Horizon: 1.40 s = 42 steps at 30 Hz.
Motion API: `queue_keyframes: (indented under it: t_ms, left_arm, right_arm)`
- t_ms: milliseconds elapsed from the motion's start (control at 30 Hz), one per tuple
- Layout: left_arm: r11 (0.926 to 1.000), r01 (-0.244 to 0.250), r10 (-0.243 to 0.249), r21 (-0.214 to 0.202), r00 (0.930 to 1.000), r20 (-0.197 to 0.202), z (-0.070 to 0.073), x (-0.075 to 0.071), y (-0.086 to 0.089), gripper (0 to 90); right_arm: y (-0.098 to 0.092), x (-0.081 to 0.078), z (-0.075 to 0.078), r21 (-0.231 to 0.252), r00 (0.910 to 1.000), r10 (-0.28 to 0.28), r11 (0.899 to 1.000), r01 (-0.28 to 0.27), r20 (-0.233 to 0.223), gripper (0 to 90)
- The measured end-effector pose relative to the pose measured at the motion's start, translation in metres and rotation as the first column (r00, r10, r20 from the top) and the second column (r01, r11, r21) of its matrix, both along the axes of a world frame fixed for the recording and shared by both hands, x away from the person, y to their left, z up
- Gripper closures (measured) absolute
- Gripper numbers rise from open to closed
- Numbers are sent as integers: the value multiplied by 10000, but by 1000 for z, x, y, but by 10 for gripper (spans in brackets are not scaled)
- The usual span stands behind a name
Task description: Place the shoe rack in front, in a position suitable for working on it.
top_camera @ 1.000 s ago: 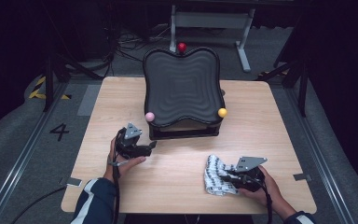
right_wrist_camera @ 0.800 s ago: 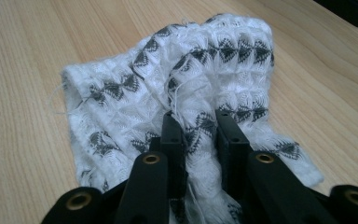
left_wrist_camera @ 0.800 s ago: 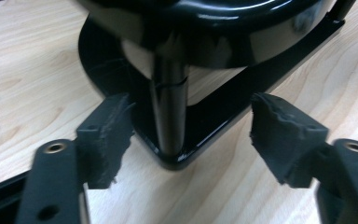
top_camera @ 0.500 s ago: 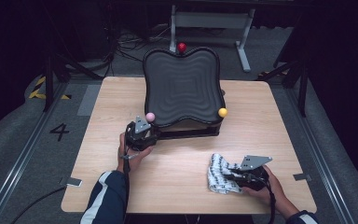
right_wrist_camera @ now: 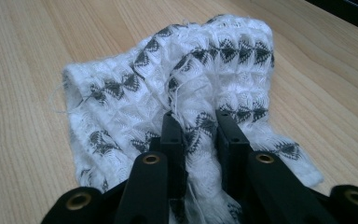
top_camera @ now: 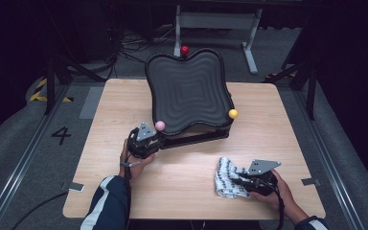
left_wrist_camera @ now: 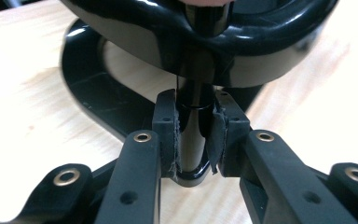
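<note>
Dark room, grey carpet, light wood worktop (top_camera: 187, 191) in the middle; only readable writing is a "4" (top_camera: 61, 135) marked on the floor left of it. On the worktop's far half sits a black wavy tray (top_camera: 189, 93) on a black base, tilted up toward the back, with a pink ball (top_camera: 160, 125) at its near-left corner, a yellow ball (top_camera: 233, 113) at the right, a red ball (top_camera: 185, 50) at the top. Left gripper (top_camera: 146, 141) is at the near-left corner just under the pink ball; its jaws have just been closing and now clamp a glossy black post (left_wrist_camera: 193, 135) under the tray rim. Post's long axis runs upright between the pads. Right gripper (top_camera: 249, 179) is near the worktop's front right, well apart from the tray, jaws narrow and pinching a bunched fold of a white cloth (right_wrist_camera: 177, 88) with a grey woven pattern. Cloth lies crumpled on the wood, stretching away from the jaws toward the tray side.
</note>
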State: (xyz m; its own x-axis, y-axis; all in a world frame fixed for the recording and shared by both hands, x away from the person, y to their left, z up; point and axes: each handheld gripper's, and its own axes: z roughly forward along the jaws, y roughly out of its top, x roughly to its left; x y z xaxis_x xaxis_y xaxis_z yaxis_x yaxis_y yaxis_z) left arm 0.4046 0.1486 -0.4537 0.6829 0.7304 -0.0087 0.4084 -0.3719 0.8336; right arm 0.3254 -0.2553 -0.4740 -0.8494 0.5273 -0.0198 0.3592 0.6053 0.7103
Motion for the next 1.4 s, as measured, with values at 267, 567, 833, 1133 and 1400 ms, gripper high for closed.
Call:
queue_keyframes:
  t_ms: [267,567,833,1133,1400]
  left_arm:
    - [9981,610,-609,59,9981,-110,2,-19,-4,740]
    - [9958,912,-912,72,9958,-36,1,-41,-16,741]
    - [9892,1468,-1467,25,9891,-160,2,-68,-26,743]
    - [9813,1926,-1927,-46,9808,-288,3,-88,-26,742]
    - [9819,1864,-1876,-330,9815,-375,3,-100,-12,726]
  right_arm:
    - [-3,0,0,13,10000,-83,10000,83,25,765]
    - [-7,1,0,-2,9998,-197,9998,197,56,765]
    - [-9,5,0,-62,9995,-292,9996,293,106,766]
    - [-10,6,0,-124,9994,-305,9995,307,160,766]
    - [-9,7,0,-123,9992,-342,9993,344,193,766]
